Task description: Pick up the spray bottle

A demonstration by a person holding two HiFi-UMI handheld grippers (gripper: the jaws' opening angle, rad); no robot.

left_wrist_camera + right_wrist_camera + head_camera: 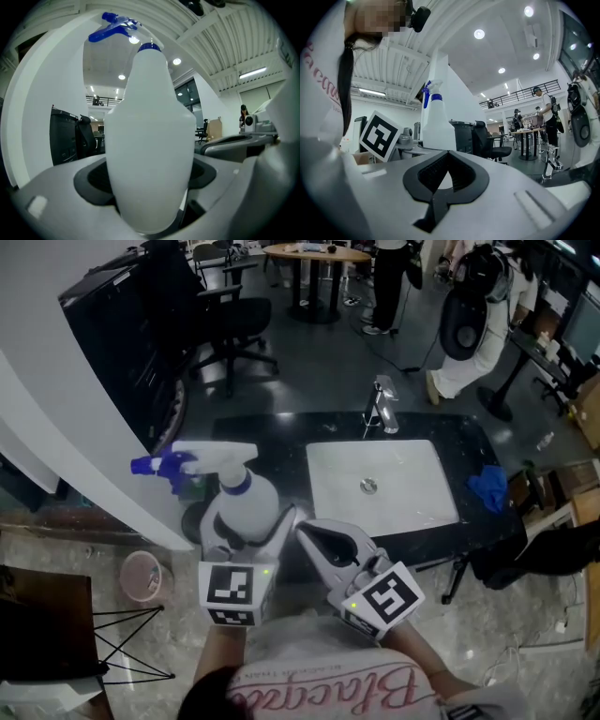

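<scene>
My left gripper [246, 531] clamps the white body of the spray bottle [246, 493], upright over the dark counter [272, 432] left of the sink [412, 470]. My right gripper [307, 532] is closed on nothing beside it. The pickup looks done, so next I need only a steady squeeze and a level carry.

Head view steeply down over sink [412, 479]; both gripper views level, close along their jaws; all share spray bottle [246, 507]
</scene>
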